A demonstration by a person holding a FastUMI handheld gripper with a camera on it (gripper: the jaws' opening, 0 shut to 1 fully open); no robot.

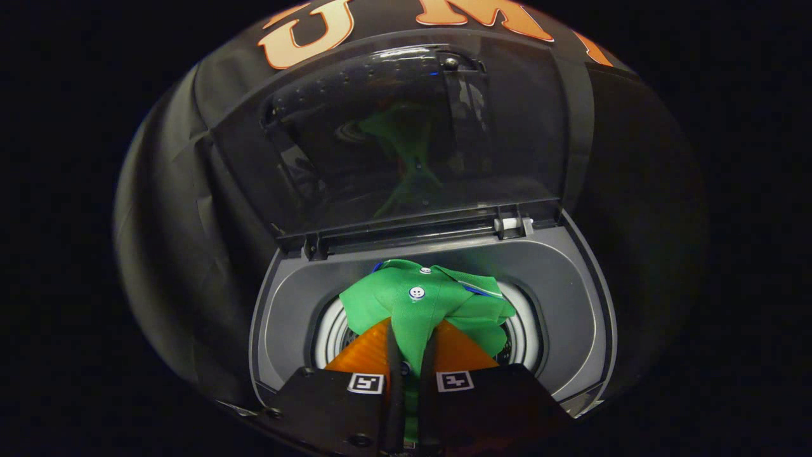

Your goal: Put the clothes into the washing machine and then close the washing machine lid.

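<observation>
A green shirt (pixel 426 303) with white buttons hangs pinched between my two fingers, and my gripper (pixel 412 352) is shut on its fabric. The shirt bunches up just ahead of the fingers, right over the round drum opening (pixel 525 335) of the grey top-loading washing machine (pixel 564 279). The machine's dark see-through lid (pixel 406 139) stands raised beyond the drum, hinged along the back edge, and it mirrors the green cloth. The lower part of the shirt is hidden behind the fingers.
The grey rim of the machine's top (pixel 285 317) rings the drum on both sides. A white hinge piece (pixel 510 224) sits at the lid's base on the right. Black cloth wall (pixel 165 209) closes in behind and beside the machine.
</observation>
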